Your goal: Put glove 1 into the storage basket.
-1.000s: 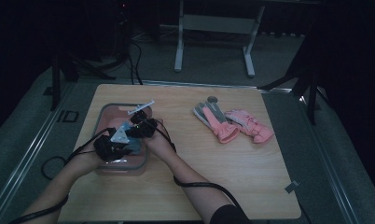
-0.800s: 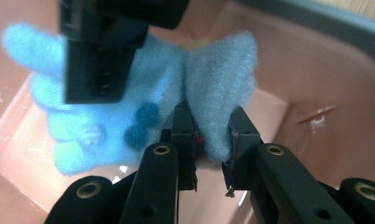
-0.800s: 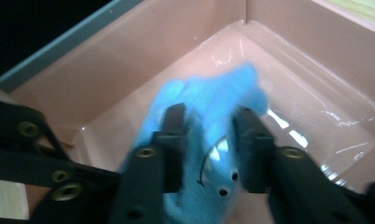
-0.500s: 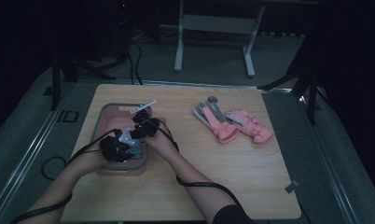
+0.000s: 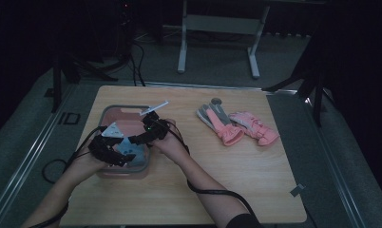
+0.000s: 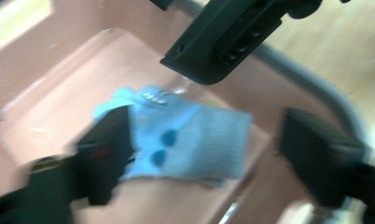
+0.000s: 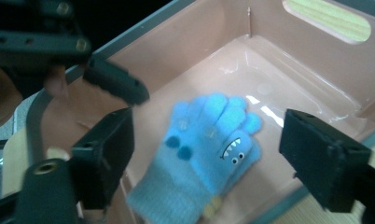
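Dim lab or studio recording space: lone wooden table on grey carpeted floor, black surroundings, metal stand legs, trailing cables.

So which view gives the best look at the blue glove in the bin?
The right gripper view: the blue glove lies flat and sharp, monster face visible. The left gripper view blurs it behind one finger. The high view shows a small blue patch under the grippers.

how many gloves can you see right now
3: a blue glove lying in the pink bin, and two pink gloves side by side on the table. More could be hidden.
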### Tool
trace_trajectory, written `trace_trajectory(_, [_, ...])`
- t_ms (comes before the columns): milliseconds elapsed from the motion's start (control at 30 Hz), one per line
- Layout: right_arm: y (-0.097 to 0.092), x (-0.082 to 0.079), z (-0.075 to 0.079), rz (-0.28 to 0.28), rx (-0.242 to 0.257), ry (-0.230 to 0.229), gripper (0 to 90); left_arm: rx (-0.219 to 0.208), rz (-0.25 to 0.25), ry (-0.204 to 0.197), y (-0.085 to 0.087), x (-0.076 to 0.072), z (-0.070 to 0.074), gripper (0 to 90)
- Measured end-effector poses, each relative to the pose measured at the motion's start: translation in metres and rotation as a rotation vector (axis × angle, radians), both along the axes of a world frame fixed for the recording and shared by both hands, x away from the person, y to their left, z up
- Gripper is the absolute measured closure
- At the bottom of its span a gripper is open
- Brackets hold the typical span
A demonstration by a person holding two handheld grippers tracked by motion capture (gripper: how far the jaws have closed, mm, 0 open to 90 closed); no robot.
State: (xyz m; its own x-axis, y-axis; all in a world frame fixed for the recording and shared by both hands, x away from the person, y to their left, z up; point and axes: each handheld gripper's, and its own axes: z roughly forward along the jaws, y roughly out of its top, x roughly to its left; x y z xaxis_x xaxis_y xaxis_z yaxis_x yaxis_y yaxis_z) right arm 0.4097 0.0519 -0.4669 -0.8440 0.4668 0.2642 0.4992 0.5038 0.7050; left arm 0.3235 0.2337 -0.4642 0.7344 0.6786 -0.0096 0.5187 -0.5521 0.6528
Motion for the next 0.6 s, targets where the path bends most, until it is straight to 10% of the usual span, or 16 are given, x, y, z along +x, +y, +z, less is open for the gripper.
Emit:
trace_trajectory(200, [-0.022, -0.004, 0.010, 0.001, 0.023, -0.025, 14.6, -0.059, 0.046, -0.054, -0.015, -0.006, 0.005, 14.4])
trace_trajectory(600, [-0.071, -0.013, 0.010, -0.016, 0.000, -0.124, 14.9, -0.163, -0.019, -0.115, -0.057, -0.017, 0.005, 14.4])
